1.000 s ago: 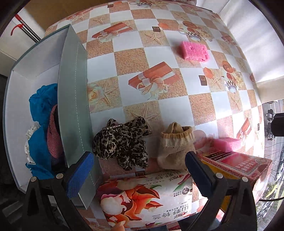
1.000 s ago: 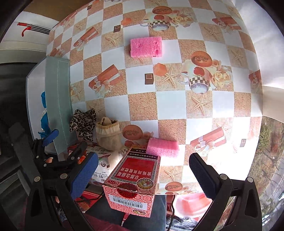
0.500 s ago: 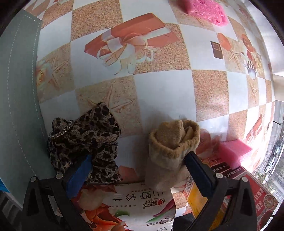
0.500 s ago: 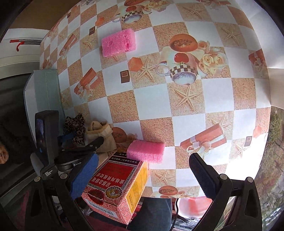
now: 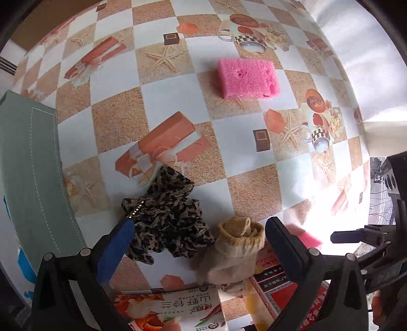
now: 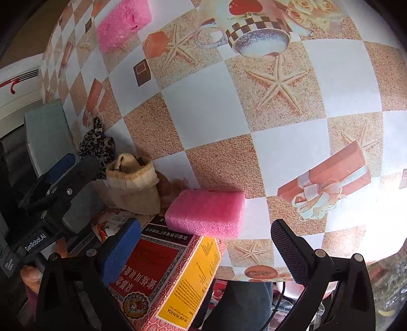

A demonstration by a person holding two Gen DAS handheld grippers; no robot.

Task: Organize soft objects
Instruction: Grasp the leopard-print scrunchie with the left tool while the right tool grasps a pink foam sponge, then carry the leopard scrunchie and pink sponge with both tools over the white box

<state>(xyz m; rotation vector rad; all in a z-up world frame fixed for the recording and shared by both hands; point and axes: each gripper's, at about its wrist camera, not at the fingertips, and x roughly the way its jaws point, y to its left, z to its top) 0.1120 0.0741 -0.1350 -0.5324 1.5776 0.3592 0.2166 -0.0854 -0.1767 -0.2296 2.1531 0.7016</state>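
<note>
A leopard-print scrunchie (image 5: pixel 165 216) and a rolled beige sock (image 5: pixel 236 252) lie on the patterned table, both between the open fingers of my left gripper (image 5: pixel 198 244). A pink sponge (image 5: pixel 246 77) lies farther back. A second pink sponge (image 6: pixel 206 212) rests against a red and yellow box (image 6: pixel 162 275); my right gripper (image 6: pixel 206 252) is open and empty, just in front of that sponge. The sock (image 6: pixel 133 184), scrunchie (image 6: pixel 98 145) and far sponge (image 6: pixel 122 24) also show in the right wrist view.
A grey fabric bin (image 5: pixel 28 178) stands at the left, with blue cloth at its lower edge. A printed snack bag (image 5: pixel 173 313) lies at the near edge beside the red box (image 5: pixel 274 282). The left gripper's body (image 6: pixel 51 188) shows in the right wrist view.
My left gripper pushed in close over the scrunchie and sock, then drew back and swung right. My right gripper has dropped low and close to the near pink sponge. Both stayed open.
</note>
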